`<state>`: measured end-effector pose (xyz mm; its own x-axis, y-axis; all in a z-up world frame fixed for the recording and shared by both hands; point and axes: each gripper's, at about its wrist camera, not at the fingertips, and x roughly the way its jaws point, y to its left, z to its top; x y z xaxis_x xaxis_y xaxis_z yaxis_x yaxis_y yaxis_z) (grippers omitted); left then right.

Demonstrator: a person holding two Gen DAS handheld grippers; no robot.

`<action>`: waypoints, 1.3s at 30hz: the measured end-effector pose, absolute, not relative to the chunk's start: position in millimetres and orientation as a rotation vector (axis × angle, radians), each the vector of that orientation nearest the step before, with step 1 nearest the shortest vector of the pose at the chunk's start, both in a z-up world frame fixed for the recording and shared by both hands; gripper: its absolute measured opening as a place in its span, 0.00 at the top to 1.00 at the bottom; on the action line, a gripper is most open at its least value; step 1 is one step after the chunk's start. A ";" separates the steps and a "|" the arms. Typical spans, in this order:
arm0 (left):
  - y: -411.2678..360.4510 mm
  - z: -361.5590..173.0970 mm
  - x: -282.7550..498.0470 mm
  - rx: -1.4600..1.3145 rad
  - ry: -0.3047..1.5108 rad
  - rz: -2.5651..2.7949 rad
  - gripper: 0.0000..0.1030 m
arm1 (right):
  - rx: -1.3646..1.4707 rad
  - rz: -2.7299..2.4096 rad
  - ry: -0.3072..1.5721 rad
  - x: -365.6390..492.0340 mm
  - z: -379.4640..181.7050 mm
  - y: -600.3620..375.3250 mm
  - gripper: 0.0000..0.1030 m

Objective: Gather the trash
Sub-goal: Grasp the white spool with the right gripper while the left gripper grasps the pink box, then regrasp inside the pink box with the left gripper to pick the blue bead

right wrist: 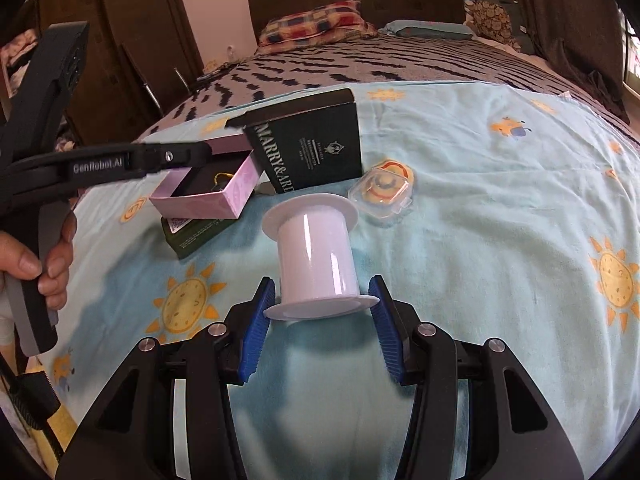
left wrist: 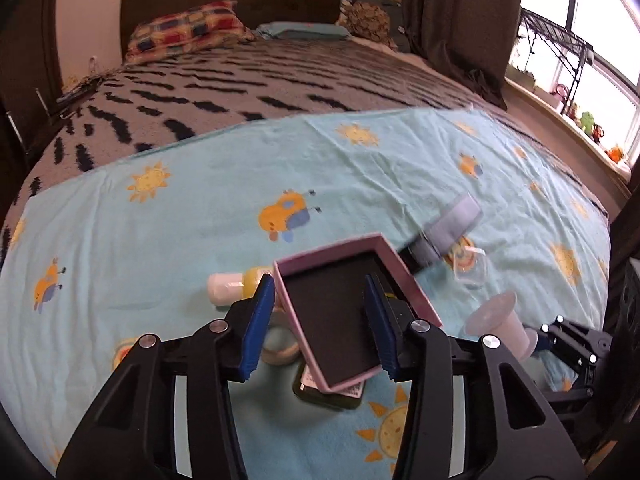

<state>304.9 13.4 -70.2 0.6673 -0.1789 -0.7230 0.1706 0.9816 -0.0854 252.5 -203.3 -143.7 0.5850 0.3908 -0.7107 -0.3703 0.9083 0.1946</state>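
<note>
My left gripper (left wrist: pixel 320 320) is shut on a pink box tray (left wrist: pixel 340 316) with a black lining and holds it tilted above the bedsheet; it also shows in the right wrist view (right wrist: pixel 208 196). My right gripper (right wrist: pixel 320 316) is open, its blue fingers on either side of the near flange of a white plastic spool (right wrist: pixel 316 256) lying on the sheet, not squeezing it. The spool shows at lower right in the left wrist view (left wrist: pixel 500 320). A dark green box (right wrist: pixel 312 148) leans behind the tray. A clear plastic case (right wrist: pixel 380 192) lies beside it.
A light blue sheet (right wrist: pixel 480 240) with sun prints covers the foot of the bed. A yellow bottle with a white cap (left wrist: pixel 232 284), a tape roll (left wrist: pixel 280 344) and a grey strip (left wrist: pixel 452 224) lie nearby. Pillows and the headboard (left wrist: pixel 232 0) are far back. A wardrobe (right wrist: pixel 132 40) stands on the left.
</note>
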 end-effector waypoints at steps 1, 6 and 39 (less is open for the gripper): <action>15.7 -67.3 304.6 -0.019 0.808 -0.193 0.58 | 0.024 0.443 0.835 252.5 -144.5 -203.0 0.52; 7.8 -60.3 301.0 0.002 0.811 -0.248 0.58 | 0.014 0.440 0.831 252.0 -145.7 -201.8 0.52; -30.8 -43.4 251.8 0.125 0.805 -0.309 1.00 | 0.037 0.452 0.766 198.7 -118.9 -220.7 0.52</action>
<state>251.8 -30.8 -43.4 0.6508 -0.2243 -0.7253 0.3190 0.9477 -0.0069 198.7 -220.7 -118.9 0.6302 0.4077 -0.6608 -0.3810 0.9039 0.1944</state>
